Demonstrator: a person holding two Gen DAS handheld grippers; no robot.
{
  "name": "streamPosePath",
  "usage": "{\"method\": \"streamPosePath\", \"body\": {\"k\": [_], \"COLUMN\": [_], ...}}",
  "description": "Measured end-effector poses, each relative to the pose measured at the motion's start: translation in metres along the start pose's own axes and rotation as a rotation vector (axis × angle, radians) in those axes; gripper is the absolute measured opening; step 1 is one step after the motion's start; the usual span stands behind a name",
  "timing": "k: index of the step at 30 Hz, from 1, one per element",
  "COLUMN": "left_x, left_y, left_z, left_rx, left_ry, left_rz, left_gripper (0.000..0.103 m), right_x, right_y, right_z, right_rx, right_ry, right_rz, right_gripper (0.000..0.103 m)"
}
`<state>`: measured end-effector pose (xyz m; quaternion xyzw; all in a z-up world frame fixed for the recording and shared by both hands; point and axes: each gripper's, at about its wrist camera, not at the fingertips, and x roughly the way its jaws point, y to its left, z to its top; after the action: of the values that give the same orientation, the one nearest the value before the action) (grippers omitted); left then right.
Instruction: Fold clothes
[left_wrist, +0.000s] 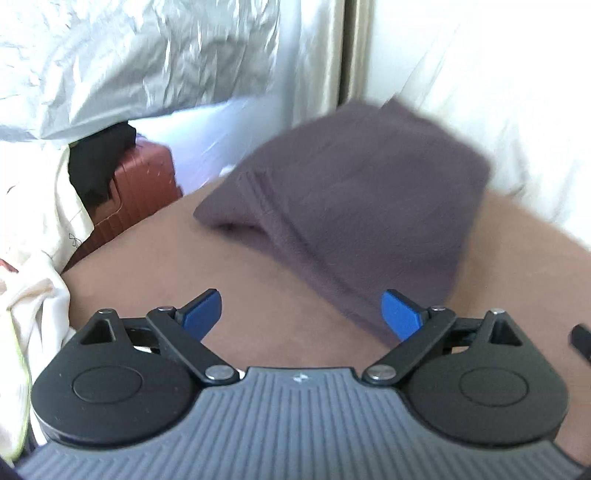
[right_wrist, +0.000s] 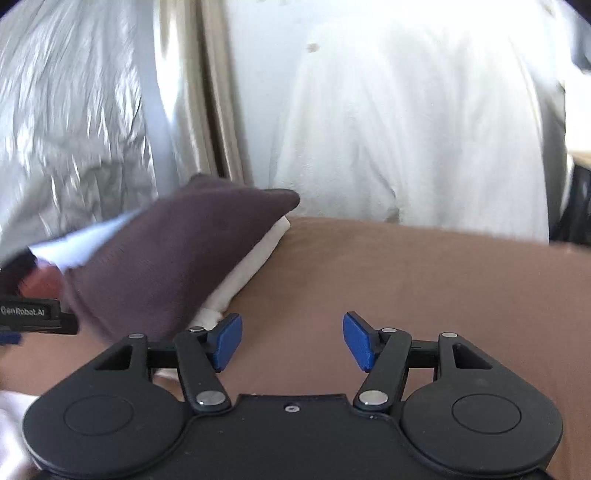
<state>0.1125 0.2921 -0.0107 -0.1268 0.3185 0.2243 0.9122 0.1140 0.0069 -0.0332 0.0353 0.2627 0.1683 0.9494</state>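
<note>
A folded dark purple-grey garment (left_wrist: 351, 206) lies on the brown bed surface (left_wrist: 258, 295) ahead of my left gripper (left_wrist: 301, 314). That gripper is wide open with nothing between its blue pads; its right pad (left_wrist: 400, 317) shows against the garment's near edge. In the right wrist view the same garment (right_wrist: 166, 258) sits on top of a folded white cloth (right_wrist: 243, 269), to the left of my right gripper (right_wrist: 291, 339). The right gripper stands open over bare brown surface, holding nothing. Part of the left gripper (right_wrist: 33, 317) shows at that view's left edge.
A heap of white clothes (left_wrist: 33, 258) lies at the left. Behind it stands a red-brown suitcase (left_wrist: 144, 184) with a black item (left_wrist: 99, 155) on top. A crinkled silver sheet (left_wrist: 129, 55), a beige curtain (left_wrist: 354, 51) and white fabric (right_wrist: 406, 129) back the bed.
</note>
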Motion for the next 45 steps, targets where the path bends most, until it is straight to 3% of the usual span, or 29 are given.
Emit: {"method": "streamPosePath", "body": {"k": [4,8,15,19,23,25,29,35,41,45], "left_x": [-0.044,-0.066,-0.108,-0.125,-0.135,-0.141,-0.149,-0.161,-0.163,-0.157], "left_y": [-0.011,-0.035,-0.037,-0.04,-0.04,-0.039,-0.037,-0.045,-0.056,-0.061], "left_z": [-0.046,-0.076,-0.102,-0.105,-0.105,-0.11,-0.115,-0.128,-0.13,-0.132], "left_rx": [-0.005,0.067,0.019,-0.004,0.02,0.026,0.025,0.081,0.1,0.133], "left_ry": [-0.073,0.001,-0.028,-0.125,-0.095,-0.073,-0.023,-0.036,-0.034,-0.044], "left_rz": [0.013,-0.042,-0.139,-0.061,-0.029,-0.021,-0.02,-0.013,-0.038,-0.001], "left_gripper": [0.097,0.097,0.103,0.103,0.103,0.103,0.103,0.103,0.103,0.103], "right_x": [-0.043,-0.061,-0.108,-0.122,-0.141,-0.153,-0.172,-0.18,-0.173,-0.166], "right_y": [0.004,0.021,0.013,-0.003,-0.013,-0.014,0.005,0.014,0.001,-0.008], "right_z": [-0.001,-0.001,-0.019,-0.023,-0.02,-0.019,-0.02,-0.03,-0.039,-0.042], "right_rx": [-0.01,-0.043,-0.06,0.002,0.159,0.207,0.096,-0.033,-0.012,0.033], "right_ry": [0.015,0.037,0.031,0.005,0.029,0.058,0.057,0.064,0.09,0.119], "right_rz": [0.05,0.007,-0.013,-0.017,0.011,0.074,0.059,0.006,-0.03,-0.013], "right_gripper": [0.071,0.075,0.076,0.076,0.082,0.087,0.09,0.091,0.091,0.091]}}
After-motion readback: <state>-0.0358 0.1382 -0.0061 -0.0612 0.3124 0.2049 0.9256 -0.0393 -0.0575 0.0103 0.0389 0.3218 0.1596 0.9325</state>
